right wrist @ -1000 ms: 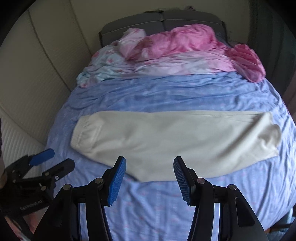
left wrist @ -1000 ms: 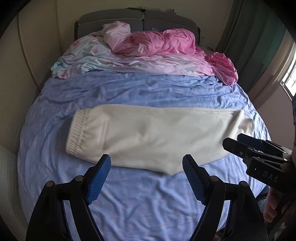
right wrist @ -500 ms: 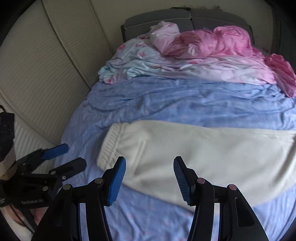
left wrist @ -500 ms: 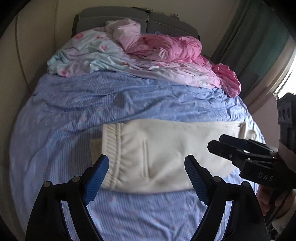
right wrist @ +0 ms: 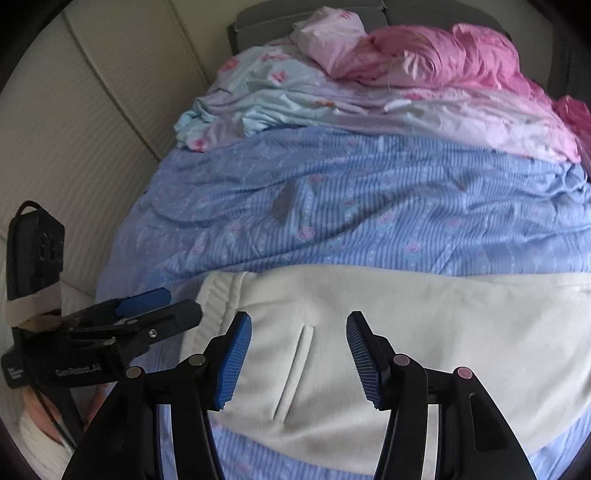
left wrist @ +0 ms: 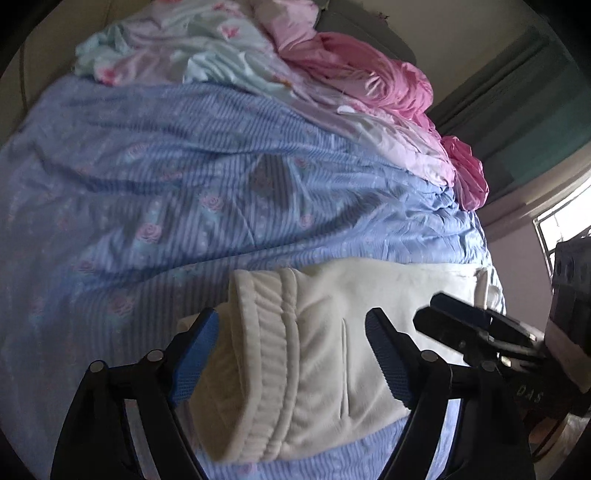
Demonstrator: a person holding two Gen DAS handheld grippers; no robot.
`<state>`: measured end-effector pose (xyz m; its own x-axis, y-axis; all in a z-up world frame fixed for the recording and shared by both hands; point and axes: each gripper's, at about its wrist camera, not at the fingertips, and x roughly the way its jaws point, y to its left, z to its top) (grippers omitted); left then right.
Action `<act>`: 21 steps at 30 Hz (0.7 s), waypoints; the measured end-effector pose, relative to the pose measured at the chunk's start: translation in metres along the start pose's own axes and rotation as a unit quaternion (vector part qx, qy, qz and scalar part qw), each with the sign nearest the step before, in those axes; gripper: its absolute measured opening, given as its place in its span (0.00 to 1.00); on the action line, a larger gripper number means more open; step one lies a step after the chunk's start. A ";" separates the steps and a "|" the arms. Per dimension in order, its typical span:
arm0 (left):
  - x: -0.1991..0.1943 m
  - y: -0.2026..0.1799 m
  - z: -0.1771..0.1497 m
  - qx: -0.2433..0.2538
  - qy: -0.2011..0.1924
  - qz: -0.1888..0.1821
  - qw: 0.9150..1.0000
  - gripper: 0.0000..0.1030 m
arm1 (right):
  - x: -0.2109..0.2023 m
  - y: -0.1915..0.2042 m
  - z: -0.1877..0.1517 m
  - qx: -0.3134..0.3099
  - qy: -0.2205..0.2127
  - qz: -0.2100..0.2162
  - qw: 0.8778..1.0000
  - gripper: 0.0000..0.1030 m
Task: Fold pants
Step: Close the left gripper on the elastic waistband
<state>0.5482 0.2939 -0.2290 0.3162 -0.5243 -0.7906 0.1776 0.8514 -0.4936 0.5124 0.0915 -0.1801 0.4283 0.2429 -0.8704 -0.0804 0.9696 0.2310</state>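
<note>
Hovering: left gripper (left wrist: 291, 356), right gripper (right wrist: 298, 360) spread | pants (right wrist: 424, 332) waistband | "DAS" label

1. Cream pants (right wrist: 424, 332), plain, with a ribbed waistband (left wrist: 266, 354).
2. Bedsheet (right wrist: 369, 221): blue with fine stripes and small pink roses.
3. Far end: hot-pink bedding (right wrist: 443, 48) beside pale blue, pink-flowered fabric (right wrist: 266, 85).
4. Grey headboard (right wrist: 258, 14), far.
5. Left gripper (left wrist: 291, 358) and right gripper (right wrist: 299, 354): black, with blue ridged pads (right wrist: 236, 354).
6. Teal curtain (left wrist: 535, 122), far right.

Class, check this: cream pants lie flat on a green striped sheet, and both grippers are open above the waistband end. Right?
Not quite: the sheet is blue. The right wrist view shows it. The pants are cream, and the left gripper and right gripper are open there.
</note>
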 end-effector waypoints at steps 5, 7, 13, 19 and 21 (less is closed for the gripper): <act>0.023 0.023 0.011 -0.041 0.006 -0.023 0.999 0.73 | 0.017 -0.002 0.000 0.015 0.009 0.000 1.000 0.53; 0.033 0.029 0.012 -0.050 0.013 -0.019 0.999 0.69 | 0.025 0.000 -0.001 0.011 0.014 -0.004 1.000 0.53; 0.056 0.040 0.007 -0.070 0.029 -0.026 0.997 0.68 | 0.041 0.001 -0.002 0.006 0.022 -0.008 1.000 0.53; 0.068 0.033 0.011 -0.087 0.029 -0.045 0.995 0.58 | 0.050 0.000 -0.005 0.011 0.030 -0.008 0.999 0.53; 0.071 0.023 0.010 -0.064 0.039 -0.037 0.996 0.49 | 0.052 -0.001 -0.005 0.014 0.033 -0.007 0.999 0.53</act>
<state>0.5838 0.2763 -0.2922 0.2315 -0.5898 -0.7737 0.0752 0.8037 -0.5902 0.5298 0.1036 -0.2278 0.3681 0.2312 -0.9006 -0.0487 0.9720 0.2297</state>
